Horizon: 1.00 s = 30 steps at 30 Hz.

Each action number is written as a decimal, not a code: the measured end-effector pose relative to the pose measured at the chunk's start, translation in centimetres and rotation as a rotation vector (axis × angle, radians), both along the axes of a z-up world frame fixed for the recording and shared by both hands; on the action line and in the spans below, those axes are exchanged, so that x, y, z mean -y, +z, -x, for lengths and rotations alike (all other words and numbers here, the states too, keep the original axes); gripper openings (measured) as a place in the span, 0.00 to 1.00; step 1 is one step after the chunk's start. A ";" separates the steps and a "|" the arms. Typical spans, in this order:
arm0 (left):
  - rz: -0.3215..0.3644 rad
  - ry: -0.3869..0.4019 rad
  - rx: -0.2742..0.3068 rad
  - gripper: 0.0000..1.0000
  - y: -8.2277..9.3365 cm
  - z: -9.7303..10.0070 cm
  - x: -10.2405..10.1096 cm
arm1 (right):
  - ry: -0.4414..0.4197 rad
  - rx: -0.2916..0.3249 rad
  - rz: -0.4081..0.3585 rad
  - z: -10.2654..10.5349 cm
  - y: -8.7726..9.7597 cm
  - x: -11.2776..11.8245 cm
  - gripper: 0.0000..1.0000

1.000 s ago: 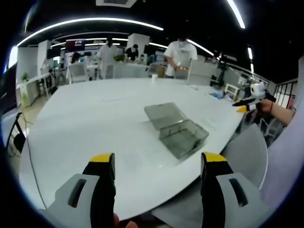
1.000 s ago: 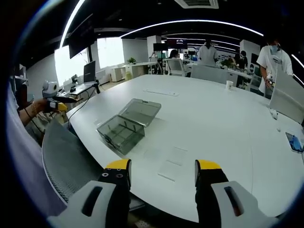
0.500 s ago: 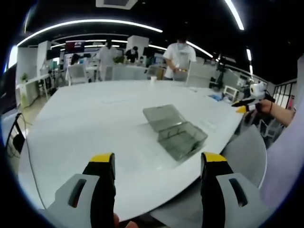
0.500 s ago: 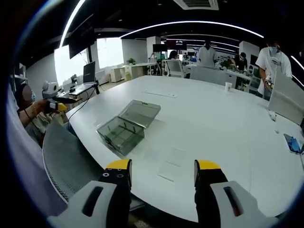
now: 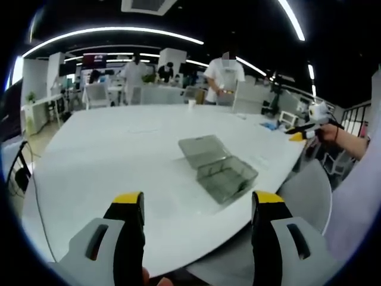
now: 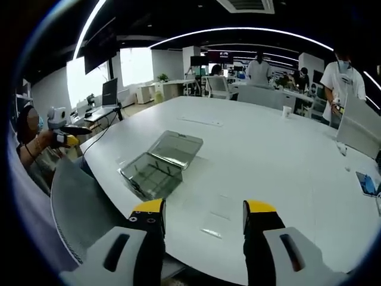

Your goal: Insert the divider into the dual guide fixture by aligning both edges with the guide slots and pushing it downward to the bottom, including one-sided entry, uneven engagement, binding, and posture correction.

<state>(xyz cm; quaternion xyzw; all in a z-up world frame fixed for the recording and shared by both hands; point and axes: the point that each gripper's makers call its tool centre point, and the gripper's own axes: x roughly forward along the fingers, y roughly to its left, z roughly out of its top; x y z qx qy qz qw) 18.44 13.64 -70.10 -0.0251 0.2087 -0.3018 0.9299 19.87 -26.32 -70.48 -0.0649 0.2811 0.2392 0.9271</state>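
My right gripper (image 6: pixel 203 215), jaws apart and empty, sits just short of the clear flat divider (image 6: pixel 213 233); the smoky hinged plastic fixture box (image 6: pixel 159 165) lies farther left on the white worktop (image 6: pixel 268 149).

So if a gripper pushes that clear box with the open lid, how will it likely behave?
The clear plastic box looks thin-walled and see-through, so it is probably light and stiff, and likely to slide on the smooth white table rather than stay put. Its lid lies hinged open flat beside it, so lifting one side may let the lid swing or flop.
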 end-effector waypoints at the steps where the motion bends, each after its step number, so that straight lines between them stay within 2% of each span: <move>1: 0.002 0.001 0.002 0.72 0.0 0.0 0.0 | -0.007 -0.003 -0.001 -0.2 0.0 -0.2 0.49; 10: 0.009 0.003 0.008 0.71 0.2 0.0 -0.5 | -0.105 -0.041 0.017 -1.6 -0.7 0.4 0.44; 13: 0.009 0.003 0.009 0.72 0.2 -0.1 -0.7 | -0.135 -0.051 -0.009 -1.9 -0.9 0.1 0.46; 22: 0.020 0.011 0.012 0.72 0.2 -0.2 -1.1 | -0.242 -0.118 -0.003 -3.4 -2.9 0.4 0.46; 30: 0.018 0.020 0.012 0.72 0.3 -0.5 -1.5 | -0.278 -0.167 0.008 -4.1 -5.0 0.0 0.46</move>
